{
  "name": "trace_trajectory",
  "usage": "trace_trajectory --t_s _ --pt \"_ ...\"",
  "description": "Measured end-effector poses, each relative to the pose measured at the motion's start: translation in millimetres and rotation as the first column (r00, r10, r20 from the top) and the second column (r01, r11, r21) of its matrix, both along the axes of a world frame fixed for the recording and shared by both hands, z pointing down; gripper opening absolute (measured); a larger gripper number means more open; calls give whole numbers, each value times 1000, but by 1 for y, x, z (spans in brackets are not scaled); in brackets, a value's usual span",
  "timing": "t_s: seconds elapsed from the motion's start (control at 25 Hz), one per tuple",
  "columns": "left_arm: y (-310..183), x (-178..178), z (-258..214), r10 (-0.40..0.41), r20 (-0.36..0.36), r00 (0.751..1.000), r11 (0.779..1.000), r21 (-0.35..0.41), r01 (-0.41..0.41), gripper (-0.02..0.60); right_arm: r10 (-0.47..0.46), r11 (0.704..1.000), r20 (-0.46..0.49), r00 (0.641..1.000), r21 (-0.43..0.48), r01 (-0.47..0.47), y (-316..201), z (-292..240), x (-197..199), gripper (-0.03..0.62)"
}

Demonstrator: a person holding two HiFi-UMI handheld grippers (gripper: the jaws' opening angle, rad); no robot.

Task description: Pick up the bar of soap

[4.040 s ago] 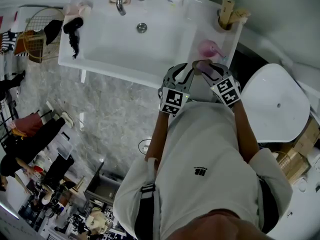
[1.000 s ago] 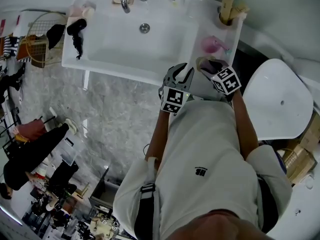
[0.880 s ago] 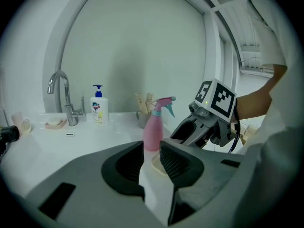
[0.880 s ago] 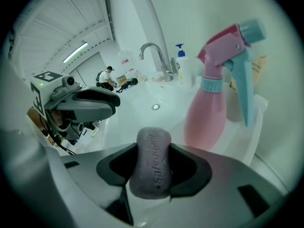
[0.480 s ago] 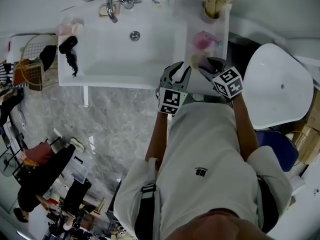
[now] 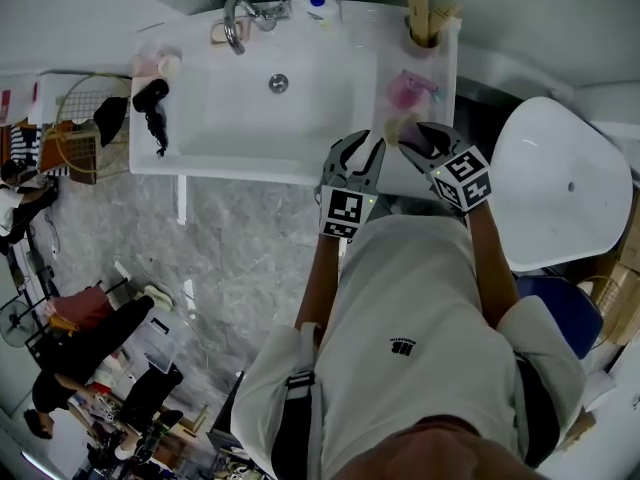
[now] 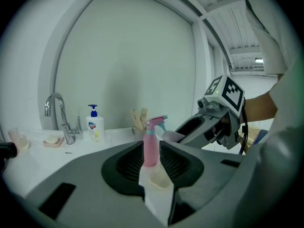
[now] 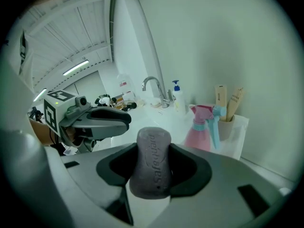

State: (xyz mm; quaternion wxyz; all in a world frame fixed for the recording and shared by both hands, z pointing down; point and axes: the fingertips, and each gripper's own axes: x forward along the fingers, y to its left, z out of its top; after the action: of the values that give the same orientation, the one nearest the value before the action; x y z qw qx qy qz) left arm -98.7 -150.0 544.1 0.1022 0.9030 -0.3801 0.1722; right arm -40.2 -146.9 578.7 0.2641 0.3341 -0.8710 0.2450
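Note:
The bar of soap (image 8: 153, 163) is grey-purple with stamped lettering and stands on end between the jaws of my right gripper (image 8: 153, 167), which is shut on it. In the head view the right gripper (image 6: 416, 136) hovers over the right end of the white counter (image 6: 440, 68), above a small beige dish (image 6: 397, 128). My left gripper (image 6: 359, 154) is just left of it at the counter's front edge, open and holding nothing. In the left gripper view the soap (image 7: 172, 137) shows at the tip of the right gripper, and the beige dish (image 7: 159, 179) lies between my open jaws.
A pink spray bottle (image 6: 408, 90) and a cup of wooden brushes (image 6: 424, 20) stand on the counter behind the grippers. The basin (image 6: 250, 98), tap (image 6: 235, 13) and soap dispenser (image 6: 318, 2) lie to the left. A black hair dryer (image 6: 154, 108) sits at the far left, a white toilet (image 6: 560, 178) at the right.
The right gripper stays shut on the soap throughout and remains over the counter's right end. The head view has shifted a little. The left gripper has barely moved.

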Motion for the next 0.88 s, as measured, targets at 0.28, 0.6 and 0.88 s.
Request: trace_trajectory --t_s 0.28,0.6,0.88 --pt "8 9 -30 -79 19 997 996 53 77 112 -51 996 73 996 73 45 9 -34 9 219" --pt "29 26 -61 -140 25 990 985 109 136 112 -84 984 139 987 168 60 21 -75 32 219" --pt "45 39 -77 -167 17 986 976 145 163 112 -97 972 183 978 229 54 34 -97 48 219"
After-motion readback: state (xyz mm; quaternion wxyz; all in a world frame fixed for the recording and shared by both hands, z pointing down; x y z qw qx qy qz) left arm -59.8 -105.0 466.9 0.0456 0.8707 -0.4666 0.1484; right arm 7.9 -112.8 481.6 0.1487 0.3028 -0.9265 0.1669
